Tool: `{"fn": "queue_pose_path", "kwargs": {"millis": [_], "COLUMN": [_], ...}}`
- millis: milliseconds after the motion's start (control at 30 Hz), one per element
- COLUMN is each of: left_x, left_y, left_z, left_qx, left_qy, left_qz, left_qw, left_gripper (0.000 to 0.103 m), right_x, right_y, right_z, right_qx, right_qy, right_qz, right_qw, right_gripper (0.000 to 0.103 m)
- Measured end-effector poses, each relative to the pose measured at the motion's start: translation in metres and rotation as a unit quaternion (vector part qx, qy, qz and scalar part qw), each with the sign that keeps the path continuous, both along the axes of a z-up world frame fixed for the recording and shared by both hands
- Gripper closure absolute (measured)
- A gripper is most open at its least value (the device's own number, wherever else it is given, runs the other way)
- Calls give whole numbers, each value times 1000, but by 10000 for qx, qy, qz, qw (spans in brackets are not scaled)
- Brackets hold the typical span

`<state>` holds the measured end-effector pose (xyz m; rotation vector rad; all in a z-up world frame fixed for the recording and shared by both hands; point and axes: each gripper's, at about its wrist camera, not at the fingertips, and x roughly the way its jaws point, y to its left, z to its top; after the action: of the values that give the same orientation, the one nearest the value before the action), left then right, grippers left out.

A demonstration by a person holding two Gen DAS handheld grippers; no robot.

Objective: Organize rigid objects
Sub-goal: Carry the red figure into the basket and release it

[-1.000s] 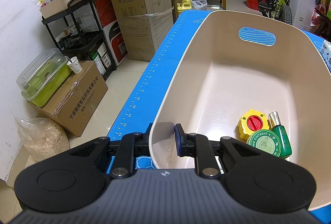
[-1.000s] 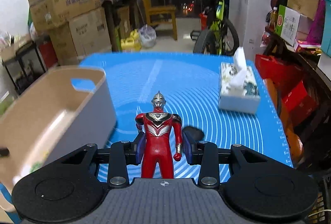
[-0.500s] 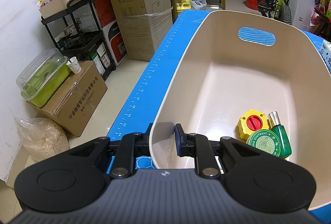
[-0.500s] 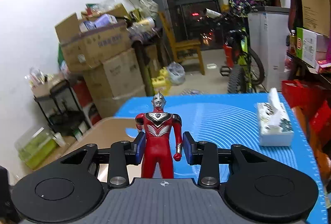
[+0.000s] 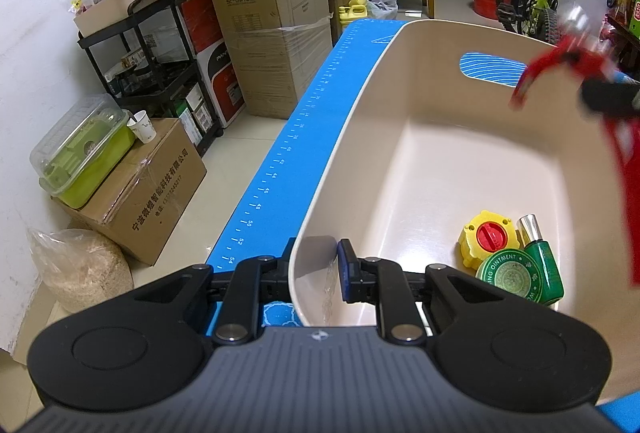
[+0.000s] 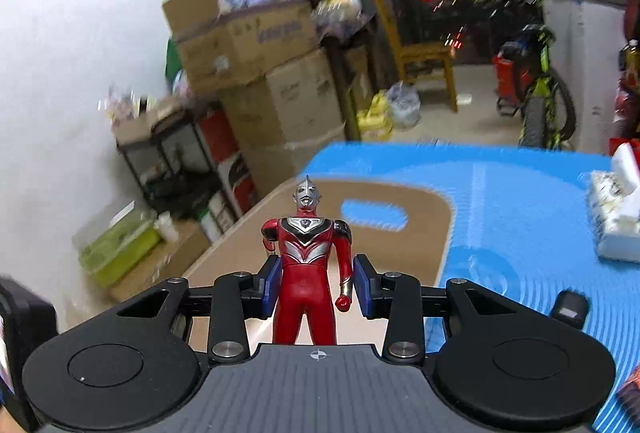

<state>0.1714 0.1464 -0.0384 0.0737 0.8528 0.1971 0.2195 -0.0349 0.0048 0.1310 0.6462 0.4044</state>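
- Over the beige bin (image 5: 420, 169), I hold the red figure (image 6: 308, 265) in my right tool (image 6: 316, 287), its blue pads closed on the torso and arms, head up and legs hidden behind the tool body.
- My left tool (image 5: 316, 265) is closed narrow on the bin's near rim, 1 pad outside the wall and 1 inside, pinning the bin to the blue worktop (image 5: 296, 137).
- To do this step well, I judge I should carry the figure past the rim to the open floor at the bin's far half, lower it until the feet are near the bottom, then release; dropping from height could make it bounce.
- I would keep the left grip firm so the bin does not slide.
- Inside the bin, at the near right corner, lie 3 things touching: a yellow cap with a red knob (image 5: 490, 237), a round green ointment tin (image 5: 510, 275) and a small green bottle (image 5: 542, 257).
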Motion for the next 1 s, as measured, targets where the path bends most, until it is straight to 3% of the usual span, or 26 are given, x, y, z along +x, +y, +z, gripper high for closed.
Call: {"fn": "queue_pose_path", "kwargs": {"millis": [200, 267, 467, 567, 600, 667, 1000], "left_x": [0, 0, 0, 0, 0, 0, 0], "left_y": [0, 0, 0, 0, 0, 0, 0], "left_z": [0, 0, 0, 0, 0, 0, 0], "left_qx": [-6, -2, -3, -2, -1, 0, 1], "left_qy": [1, -1, 1, 1, 0, 0, 1], "left_qz": [-1, 0, 2, 0, 0, -1, 1], "left_qw": [10000, 10000, 10000, 10000, 10000, 10000, 10000], "left_gripper": [82, 82, 82, 82, 82, 82, 82], "right_x": [6, 3, 0, -1, -1, -2, -7], "right_y": [25, 32, 41, 39, 38, 33, -14], "right_z": [-32, -35, -36, -34, -33, -28, -6], "right_qx": [-429, -732, -964, -932, -939, -868, -570], "right_qy": [662, 558, 475, 501, 489, 402, 91], "right_qz": [380, 476, 605, 622, 589, 542, 115], "right_qw": [9962, 9946, 9924, 9924, 9926, 9939, 9983], "right_gripper": [57, 56, 56, 52, 42, 34, 28]}}
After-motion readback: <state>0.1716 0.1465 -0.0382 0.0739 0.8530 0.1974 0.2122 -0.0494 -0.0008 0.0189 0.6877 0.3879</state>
